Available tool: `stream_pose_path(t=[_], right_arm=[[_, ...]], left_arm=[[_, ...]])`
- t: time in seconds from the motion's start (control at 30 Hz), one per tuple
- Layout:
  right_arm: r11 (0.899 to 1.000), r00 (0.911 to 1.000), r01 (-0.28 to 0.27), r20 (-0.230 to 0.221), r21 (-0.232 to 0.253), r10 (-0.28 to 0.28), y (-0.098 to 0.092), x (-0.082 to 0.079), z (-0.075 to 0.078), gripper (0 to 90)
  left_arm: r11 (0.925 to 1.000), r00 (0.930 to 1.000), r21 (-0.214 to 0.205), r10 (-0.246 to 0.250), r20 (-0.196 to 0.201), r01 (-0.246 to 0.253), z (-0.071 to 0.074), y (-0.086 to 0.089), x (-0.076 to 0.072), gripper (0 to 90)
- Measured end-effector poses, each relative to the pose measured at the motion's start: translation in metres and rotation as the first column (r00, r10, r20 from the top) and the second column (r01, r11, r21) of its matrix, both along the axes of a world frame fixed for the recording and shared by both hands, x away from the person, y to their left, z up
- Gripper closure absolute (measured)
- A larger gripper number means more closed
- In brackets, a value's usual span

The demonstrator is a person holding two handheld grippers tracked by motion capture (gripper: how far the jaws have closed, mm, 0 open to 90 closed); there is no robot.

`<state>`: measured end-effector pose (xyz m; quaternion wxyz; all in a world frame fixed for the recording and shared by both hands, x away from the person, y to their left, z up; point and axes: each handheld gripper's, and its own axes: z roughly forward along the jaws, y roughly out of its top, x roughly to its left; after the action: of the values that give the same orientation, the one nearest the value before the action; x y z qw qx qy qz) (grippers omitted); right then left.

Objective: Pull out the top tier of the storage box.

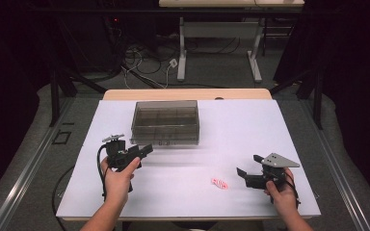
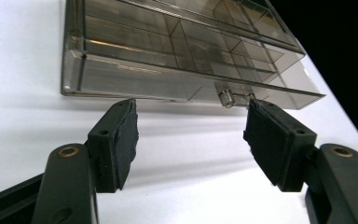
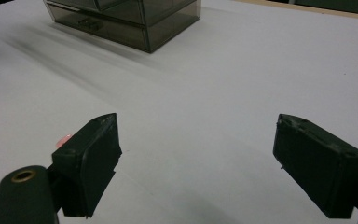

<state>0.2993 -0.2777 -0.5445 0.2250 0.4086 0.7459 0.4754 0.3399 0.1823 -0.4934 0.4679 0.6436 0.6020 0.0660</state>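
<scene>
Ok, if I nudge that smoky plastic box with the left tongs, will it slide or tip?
Probably slide: the box is low and wide and sits flat on the smooth white table. It looks like thin clear plastic with empty compartments, so likely light and easy to skid away. The small latch on its front may be delicate, so push on the wall beside it.

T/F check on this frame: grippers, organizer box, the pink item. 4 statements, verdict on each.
1. The left gripper has open jaws with nothing between them. True.
2. The smoky clear organizer box lies between the two grippers on the near half of the table. False: it sits toward the far side, just beyond the left gripper.
3. The right gripper is shut on the small pink item. False: its jaws are open and the item lies on the white table, apart from them.
4. The box is divided into compartments. True.
</scene>
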Motion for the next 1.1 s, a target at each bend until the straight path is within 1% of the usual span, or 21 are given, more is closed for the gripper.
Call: stream_pose_path(t=[0.03, 0.07, 0.23, 0.27, 0.3, 0.33, 0.37, 0.4, 0.43, 0.47, 0.5, 0.53, 0.6, 0.63, 0.67, 0.7, 0.77, 0.8, 1.0, 1.03, 1.1], right_arm=[[1.0, 1.0, 0.0, 0.0, 0.0, 0.0, 0.0, 0.0, 0.0, 14.3], [1.0, 1.0, 0.002, -0.001, 0.0, -0.002, 0.0, 0.0, 0.0, 14.2], [1.0, 1.0, 0.002, 0.002, -0.001, -0.002, -0.001, 0.0, 0.0, 14.3], [1.0, 1.0, 0.002, 0.002, -0.001, -0.002, -0.001, 0.0, 0.0, 14.3], [1.0, 1.0, 0.003, 0.0, 0.0, -0.003, -0.001, 0.0, 0.0, 14.2], [1.0, 0.9999, -0.002, -0.013, -0.01, 0.001, -0.001, 0.0, 0.001, 14.3], [1.0, 1.0, 0.003, 0.002, -0.001, -0.003, -0.001, 0.0, 0.0, 14.2], [1.0, 1.0, 0.003, 0.002, -0.001, -0.003, -0.001, 0.0, 0.0, 14.2], [1.0, 1.0, 0.004, 0.002, 0.0, -0.004, -0.001, 0.0, 0.0, 14.3], [1.0, 1.0, 0.003, 0.002, 0.0, -0.003, -0.001, 0.0, 0.0, 14.3], [1.0, 1.0, 0.003, 0.001, 0.001, -0.003, -0.001, 0.0, 0.0, 14.2], [1.0, 1.0, 0.003, 0.001, 0.001, -0.003, -0.001, 0.0, 0.0, 14.2], [1.0, 1.0, 0.005, 0.0, 0.004, -0.005, 0.0, 0.0, 0.0, 14.2], [1.0, 1.0, 0.005, 0.0, 0.004, -0.005, 0.0, 0.0, 0.0, 14.2], [1.0, 1.0, 0.004, 0.001, 0.001, -0.004, -0.001, 0.0, 0.0, 14.3], [1.0, 1.0, 0.004, 0.0, -0.001, -0.004, -0.001, 0.0, 0.0, 14.3], [1.0, 1.0, 0.006, 0.0, 0.003, -0.006, 0.0, 0.0, 0.0, 14.3], [1.0, 1.0, 0.006, 0.001, 0.003, -0.006, 0.0, 0.0, 0.0, 14.2], [1.0, 1.0, 0.003, 0.001, -0.001, -0.003, -0.001, 0.0, 0.0, 14.3], [1.0, 1.0, 0.004, 0.001, 0.001, -0.004, -0.001, 0.0, 0.0, 14.2], [1.0, 1.0, 0.006, 0.0, 0.002, -0.006, -0.001, 0.0, 0.0, 14.2]], left_arm=[[1.0, 1.0, 0.0, 0.0, 0.0, 0.0, 0.0, 0.0, 0.0, 34.6], [0.9997, 1.0, 0.022, -0.006, 0.004, 0.006, 0.001, 0.001, 0.0, 34.4], [0.9959, 0.9991, 0.089, -0.022, 0.036, 0.018, 0.004, 0.001, 0.001, 33.5], [0.9959, 0.9991, 0.089, -0.022, 0.036, 0.018, 0.004, 0.001, 0.001, 33.4], [0.9931, 0.9986, 0.115, -0.027, 0.046, 0.022, 0.005, 0.0, 0.001, 33.3], [0.9914, 0.9982, 0.129, -0.028, 0.052, 0.021, 0.006, 0.0, 0.001, 32.9], [0.9888, 0.998, 0.148, -0.031, 0.055, 0.022, 0.007, 0.0, 0.001, 32.7], [0.9888, 0.998, 0.148, -0.031, 0.055, 0.022, 0.007, 0.0, 0.001, 32.7], [0.9836, 0.9976, 0.179, -0.035, 0.06, 0.023, 0.008, -0.001, 0.002, 32.6], [0.98, 0.9972, 0.197, -0.042, 0.062, 0.029, 0.009, -0.001, 0.002, 32.6], [0.9779, 0.9971, 0.208, -0.04, 0.065, 0.026, 0.01, -0.001, 0.002, 32.6], [0.9779, 0.9971, 0.208, -0.04, 0.065, 0.026, 0.01, -0.001, 0.002, 32.6], [0.9707, 0.9961, 0.238, -0.05, 0.072, 0.032, 0.012, 0.0, 0.003, 33.1], [0.9692, 0.9961, 0.244, -0.055, 0.069, 0.037, 0.013, 0.0, 0.003, 33.1], [0.9707, 0.9962, 0.238, -0.051, 0.071, 0.033, 0.013, 0.0, 0.003, 34.5], [0.9696, 0.9962, 0.242, -0.053, 0.07, 0.034, 0.013, 0.001, 0.004, 35.5], [0.9621, 0.9958, 0.27, -0.057, 0.072, 0.035, 0.014, 0.002, 0.006, 37.5], [0.9621, 0.9958, 0.27, -0.057, 0.072, 0.035, 0.014, 0.002, 0.006, 37.9], [0.9548, 0.9953, 0.296, -0.054, 0.081, 0.027, 0.019, 0.01, 0.014, 40.8], [0.9558, 0.9948, 0.294, -0.044, 0.092, 0.015, 0.02, 0.011, 0.016, 41.0], [0.9528, 0.9949, 0.303, -0.039, 0.093, 0.009, 0.022, 0.015, 0.019, 42.5]])
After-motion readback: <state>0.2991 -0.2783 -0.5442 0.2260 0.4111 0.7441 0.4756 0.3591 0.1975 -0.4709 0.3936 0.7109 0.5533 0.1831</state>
